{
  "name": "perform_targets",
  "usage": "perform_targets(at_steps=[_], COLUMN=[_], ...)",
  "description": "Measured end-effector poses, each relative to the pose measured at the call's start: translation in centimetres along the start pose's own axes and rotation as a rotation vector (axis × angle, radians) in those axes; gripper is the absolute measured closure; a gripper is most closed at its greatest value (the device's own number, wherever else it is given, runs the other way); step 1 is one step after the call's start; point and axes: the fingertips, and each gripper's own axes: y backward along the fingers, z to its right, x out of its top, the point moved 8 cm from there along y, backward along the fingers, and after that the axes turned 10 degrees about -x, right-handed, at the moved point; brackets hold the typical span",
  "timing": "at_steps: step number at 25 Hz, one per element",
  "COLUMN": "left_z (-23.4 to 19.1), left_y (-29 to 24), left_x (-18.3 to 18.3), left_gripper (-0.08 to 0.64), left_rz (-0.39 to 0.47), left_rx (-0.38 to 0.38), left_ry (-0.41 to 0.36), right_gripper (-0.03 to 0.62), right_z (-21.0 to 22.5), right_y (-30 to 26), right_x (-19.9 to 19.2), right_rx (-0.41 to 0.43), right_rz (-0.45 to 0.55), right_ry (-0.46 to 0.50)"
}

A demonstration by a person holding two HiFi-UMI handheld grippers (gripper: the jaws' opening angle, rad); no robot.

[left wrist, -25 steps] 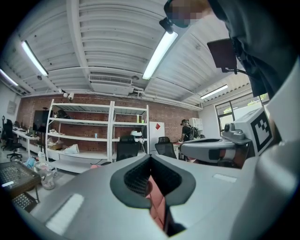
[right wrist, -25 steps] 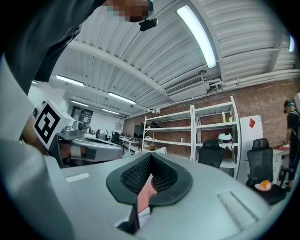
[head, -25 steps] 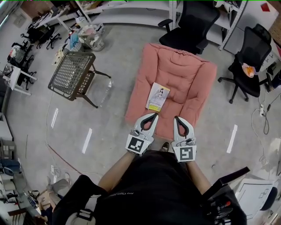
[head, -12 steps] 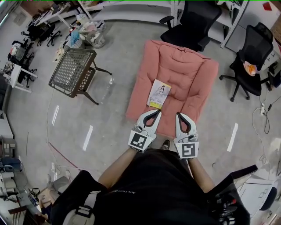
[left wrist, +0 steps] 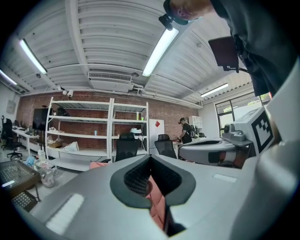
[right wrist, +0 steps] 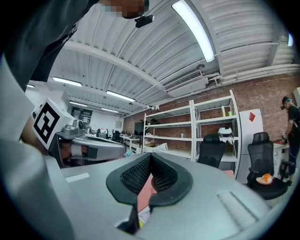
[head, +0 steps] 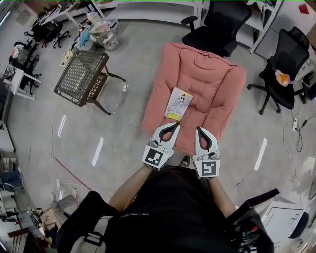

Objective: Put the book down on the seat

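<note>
A book (head: pixel 178 104) with a white and yellow cover lies flat on the pink cushioned seat (head: pixel 212 79), near its left front part. Nothing touches the book. My left gripper (head: pixel 174 125) and right gripper (head: pixel 198 130) hover side by side over the seat's front edge, close to my body, both shut and empty. In the left gripper view the left gripper (left wrist: pixel 150 157) has its tips together, with pink seat (left wrist: pixel 157 206) showing through the gap below. In the right gripper view the right gripper (right wrist: pixel 151 157) is closed too, with a sliver of the book (right wrist: pixel 143 216) below.
A brown mesh-topped stool (head: pixel 81 76) stands on the floor to the left of the seat. Black office chairs stand behind the seat (head: pixel 217 22) and at the right (head: pixel 286 64). White shelving (head: pixel 148 7) runs along the back. Cables (head: pixel 296 128) trail at the right.
Both grippers stay shut and empty near my body, and the book lies where it was. Only the head view shifts slightly.
</note>
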Motion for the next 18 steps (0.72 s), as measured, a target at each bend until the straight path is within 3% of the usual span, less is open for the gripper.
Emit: perform_targets(at_steps=[9,18], left_z=[-0.3,0.3], left_y=[0.6,0.5], left_x=[-0.6,-0.9], left_gripper=[0.56,0.558], left_rz=[-0.008,-0.032], left_rx=[0.037,0.018], left_ry=[-0.003,0.007], right_gripper=[0.584,0.584], right_z=[-1.0,-0.7], right_y=[0.2,0.1], right_x=[-0.6,-1.3], right_rx=[0.03,0.025], right_rz=[-0.039,-0.056], right_ry=[-0.024,-0.036])
